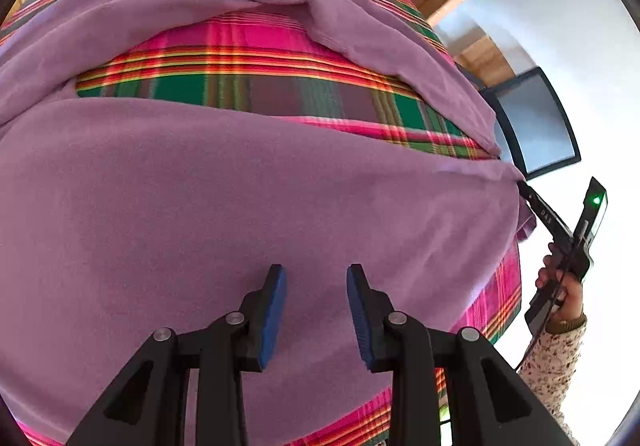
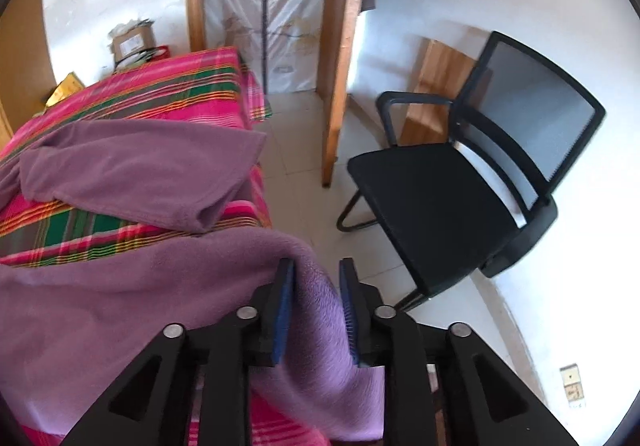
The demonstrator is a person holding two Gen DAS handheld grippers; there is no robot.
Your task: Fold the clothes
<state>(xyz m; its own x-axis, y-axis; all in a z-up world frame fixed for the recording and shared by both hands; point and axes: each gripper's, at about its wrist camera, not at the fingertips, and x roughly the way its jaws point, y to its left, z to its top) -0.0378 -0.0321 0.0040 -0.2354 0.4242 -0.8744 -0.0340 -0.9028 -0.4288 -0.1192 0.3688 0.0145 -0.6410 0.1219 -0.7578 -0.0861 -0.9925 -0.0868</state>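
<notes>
on a table draped in a pink, green and orange plaid cloth (image 1: 248,86) lies the purple garment (image 1: 240,186), spread wide with its body nearest the cameras and one sleeve (image 2: 140,170) folded back across the plaid further up. over the body of the garment hangs the left gripper (image 1: 316,310), its blue-padded jaws apart with nothing between them, only fabric below.

at the table's right edge the right gripper (image 2: 314,306) sits at the garment's corner, where the cloth spills over the side. a fold of purple fabric runs between its two jaws; the jaws stand parted and the right-hand pad seems to be just clear of the cloth, though the blur there makes that hard to judge, so the hold looks released rather than clenched. from the left wrist view the same tool shows as a black handle with a green light, held by a hand (image 1: 560,294) in a speckled sleeve.

beside the table stand a black mesh chair (image 2: 460,186) and an open wooden door (image 2: 340,66) on the tiled floor.
</notes>
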